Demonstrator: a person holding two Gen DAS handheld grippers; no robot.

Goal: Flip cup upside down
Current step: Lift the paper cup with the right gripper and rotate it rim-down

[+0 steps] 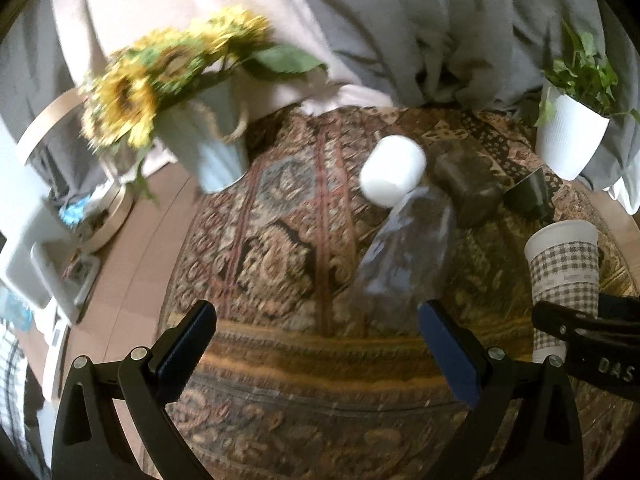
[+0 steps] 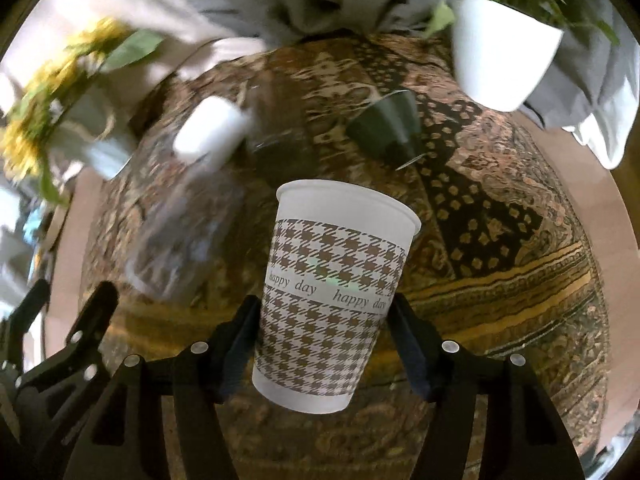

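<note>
A white paper cup (image 2: 332, 292) with a brown houndstooth print and "happy day" lettering stands rim up, slightly tilted, between the fingers of my right gripper (image 2: 320, 320), which is shut on its lower half and holds it above the patterned cloth. The same cup (image 1: 564, 276) shows at the right edge of the left wrist view, with the right gripper's finger across its base. My left gripper (image 1: 316, 340) is open and empty over the patterned cloth (image 1: 280, 360), left of the cup.
On the cloth lie a clear plastic bottle with a white cap (image 1: 394, 170), a dark block (image 1: 468, 184) and a small dark green cup (image 2: 386, 128). A sunflower vase (image 1: 208, 148) stands at back left, a white plant pot (image 2: 500, 60) at back right.
</note>
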